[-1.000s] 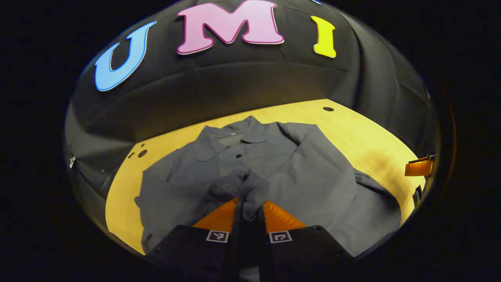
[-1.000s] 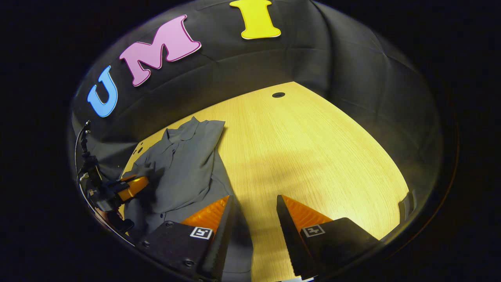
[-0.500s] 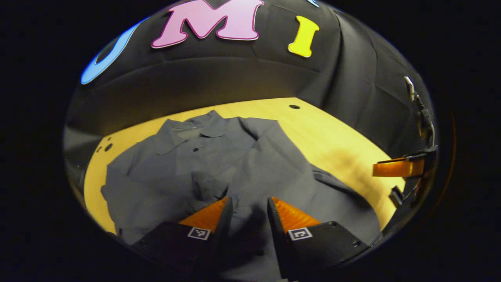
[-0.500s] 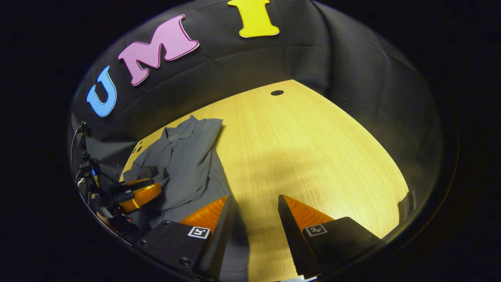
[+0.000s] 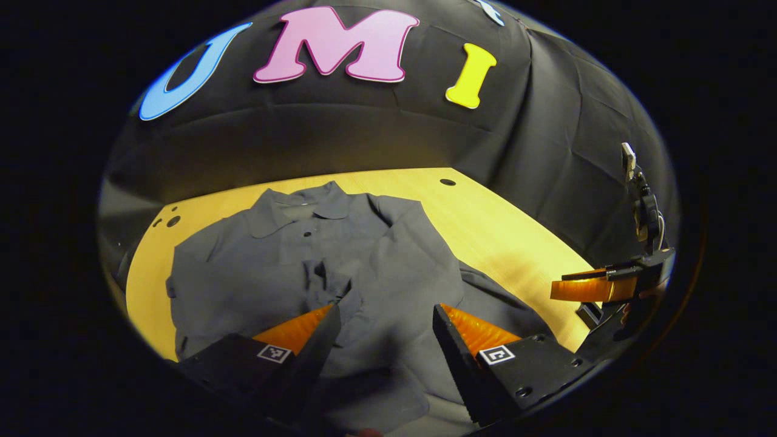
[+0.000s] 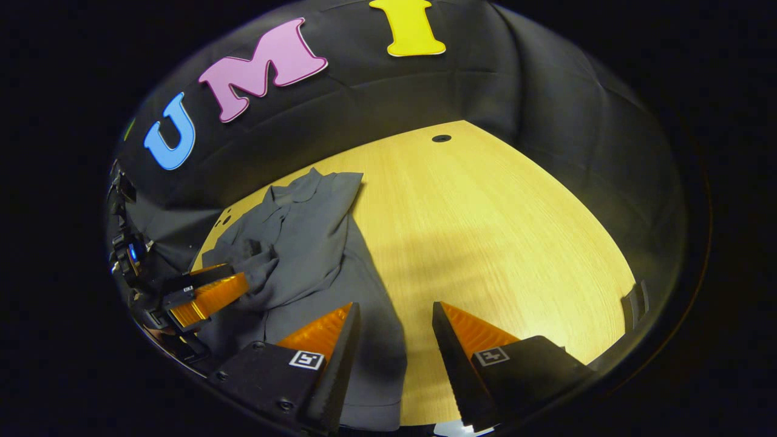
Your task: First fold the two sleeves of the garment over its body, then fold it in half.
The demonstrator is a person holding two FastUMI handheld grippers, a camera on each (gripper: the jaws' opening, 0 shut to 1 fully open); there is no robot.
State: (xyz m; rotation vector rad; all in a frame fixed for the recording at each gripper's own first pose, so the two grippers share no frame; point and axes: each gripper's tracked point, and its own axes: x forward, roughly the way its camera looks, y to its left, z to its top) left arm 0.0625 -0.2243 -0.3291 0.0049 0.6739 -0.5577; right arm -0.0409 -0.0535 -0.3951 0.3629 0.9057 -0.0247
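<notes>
Left gripper view: the lower hem of the grey shirt [image 5: 315, 255] was hidden behind the left gripper [image 5: 382, 321], whose open fingers were cut off by the bottom edge. The right gripper [image 5: 586, 288] at far right was partly cropped, and the hand holding it was too dark to make out. Right gripper view: the shirt's [image 6: 303, 243] near edge lay behind the right gripper [image 6: 394, 334]; the left gripper [image 6: 209, 294] covered part of one folded sleeve, and its rear parts were lost in shadow. The table's [image 6: 485, 243] near edge was cut off.

wooden table [image 6: 485, 230] | round hole [image 6: 441, 138] near far edge
</notes>
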